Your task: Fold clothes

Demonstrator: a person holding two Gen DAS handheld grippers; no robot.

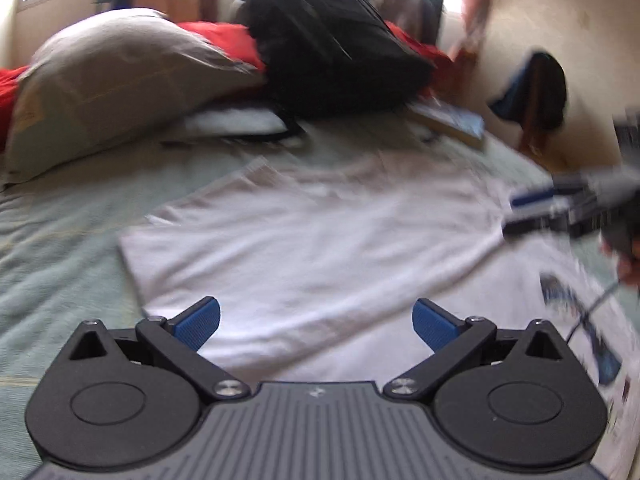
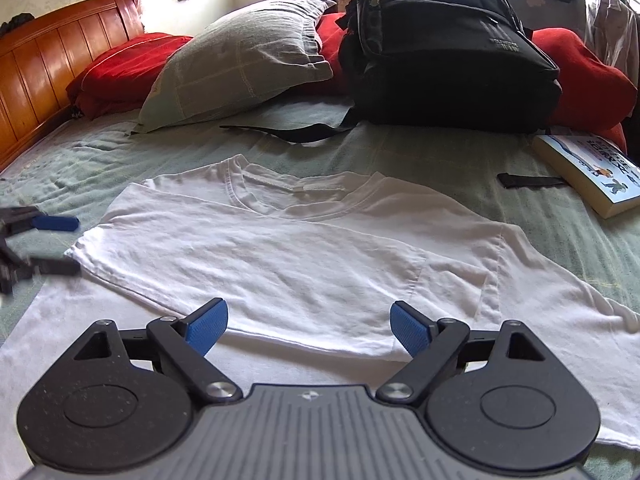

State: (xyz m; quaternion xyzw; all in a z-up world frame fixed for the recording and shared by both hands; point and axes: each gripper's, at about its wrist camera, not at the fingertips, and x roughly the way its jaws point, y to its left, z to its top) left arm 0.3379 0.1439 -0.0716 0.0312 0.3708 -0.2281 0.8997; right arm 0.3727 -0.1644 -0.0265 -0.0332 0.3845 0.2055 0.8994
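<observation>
T-shirt [image 2: 288,248], white and partly folded, lies flat on the green bedsheet [image 2: 560,216] in front of us, one side already turned in over its middle. Our right tongs [image 2: 308,330] hang over its near hem with the blue pads [image 2: 206,330] spread wide and nothing between them. Our left tongs [image 1: 316,326] are likewise spread and empty above the folded cloth; that view is blurred. In the right wrist view the left tongs show at the shirt's left edge, just beside the cloth. Beyond the collar a black strap [image 2: 280,132] trails across the sheet. Further back sit a grey pillow [image 2: 240,60], a black backpack [image 2: 448,48] and red bedding [image 2: 120,68]. A paperback book [image 2: 588,172] lies to the right, near the backpack, well apart from the shirt. A wooden headboard [image 2: 52,60] closes the far left.
</observation>
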